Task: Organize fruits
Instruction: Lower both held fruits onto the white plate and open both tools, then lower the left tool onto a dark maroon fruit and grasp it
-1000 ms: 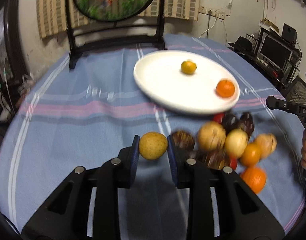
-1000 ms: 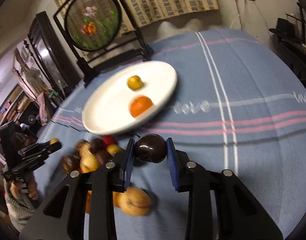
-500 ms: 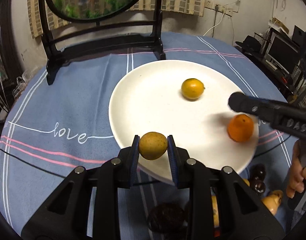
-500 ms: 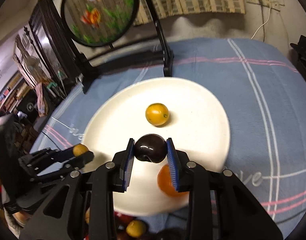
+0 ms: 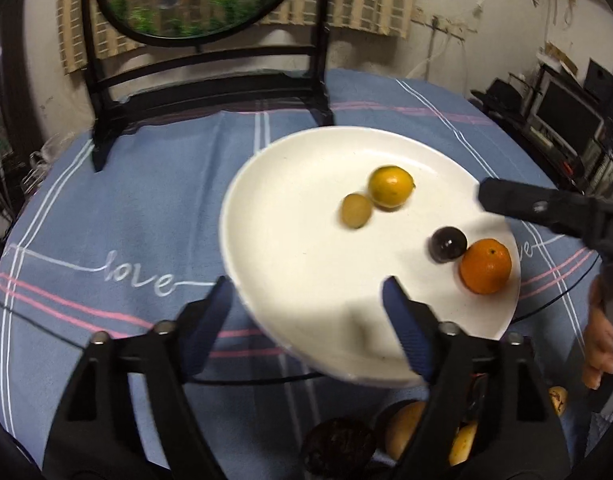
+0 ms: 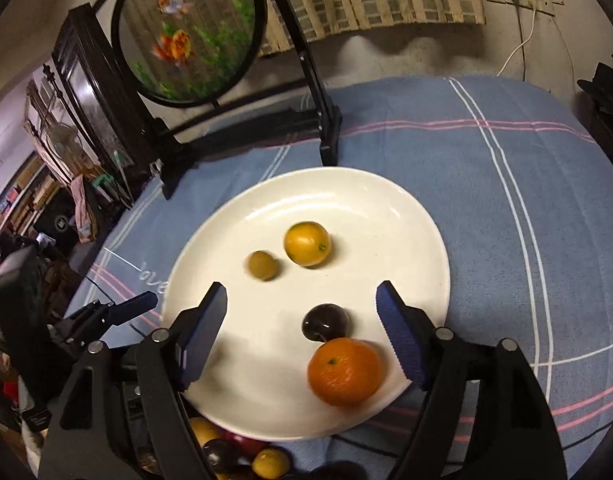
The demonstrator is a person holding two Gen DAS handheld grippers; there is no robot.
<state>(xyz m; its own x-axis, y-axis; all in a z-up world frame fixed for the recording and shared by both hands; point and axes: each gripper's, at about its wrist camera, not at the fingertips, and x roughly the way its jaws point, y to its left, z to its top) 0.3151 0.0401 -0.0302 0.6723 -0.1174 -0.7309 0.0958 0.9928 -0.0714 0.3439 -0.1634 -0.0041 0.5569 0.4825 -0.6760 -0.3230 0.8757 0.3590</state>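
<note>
A white plate (image 5: 298, 248) (image 6: 398, 216) lies on the blue cloth. On it rest a yellow citrus (image 5: 390, 187) (image 6: 307, 243), a small olive-yellow fruit (image 5: 356, 211) (image 6: 262, 265), a dark plum (image 5: 448, 244) (image 6: 325, 322) and an orange (image 5: 485, 266) (image 6: 344, 372). My left gripper (image 5: 306, 312) hangs over the plate's near edge, its jaws opening, with nothing between them. My right gripper (image 6: 302, 328) is over the plate too, jaws opening; the plum and orange lie on the plate below the gap, untouched. The right gripper's finger (image 5: 518, 202) shows at the right of the left wrist view.
A pile of loose fruits (image 5: 402, 432) (image 6: 242, 456) lies on the cloth in front of the plate. A black framed round screen (image 5: 202, 0) (image 6: 190, 32) stands at the back of the table. A hand (image 5: 600, 344) shows at the right edge.
Both grippers moved from the fruit pile to over the plate, then opened. The olive-yellow fruit left the left gripper and the plum left the right; both now lie on the plate.
</note>
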